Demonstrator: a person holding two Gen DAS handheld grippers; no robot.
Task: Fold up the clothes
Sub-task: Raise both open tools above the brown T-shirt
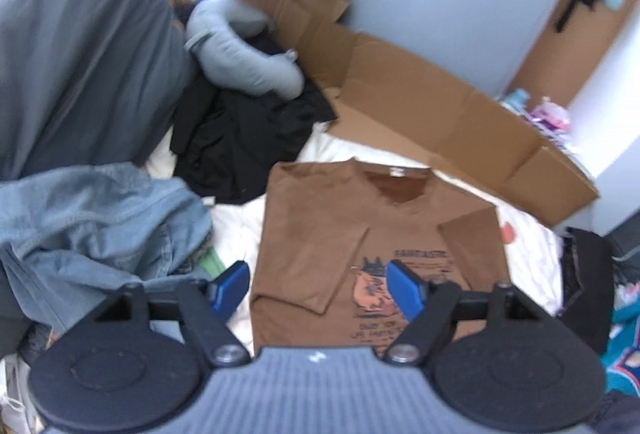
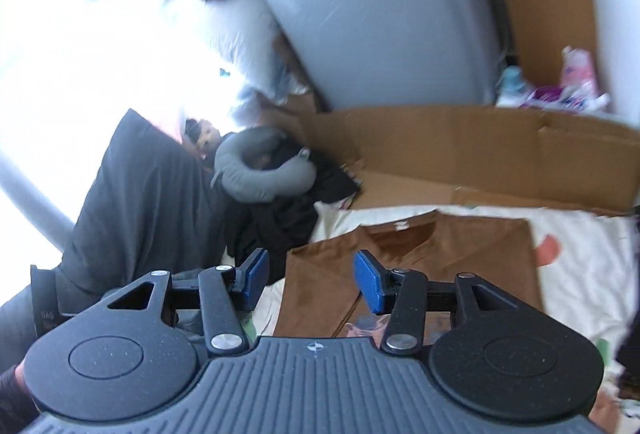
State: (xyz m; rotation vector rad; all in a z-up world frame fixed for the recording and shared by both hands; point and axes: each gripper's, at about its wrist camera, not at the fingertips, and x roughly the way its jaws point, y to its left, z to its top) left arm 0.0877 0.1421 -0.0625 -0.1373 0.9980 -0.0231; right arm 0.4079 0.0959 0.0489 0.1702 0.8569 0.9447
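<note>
A brown T-shirt [image 1: 320,234] with a printed picture lies flat on the white bed sheet [image 1: 236,230], both sleeves folded in over its front. My left gripper [image 1: 318,288] hangs above the shirt's lower half, open, with nothing between its blue pads [image 1: 406,290]. In the right wrist view the same brown T-shirt [image 2: 460,254] lies below and ahead, collar toward the cardboard. My right gripper [image 2: 308,280] is also open and empty, held above the shirt's left edge.
A heap of blue denim [image 1: 100,230] lies left of the shirt, black clothes [image 1: 248,141] and a grey neck pillow [image 1: 240,49] behind it. A flattened cardboard box [image 1: 440,117] lines the far side. A dark grey pillow [image 1: 80,45] stands at the left.
</note>
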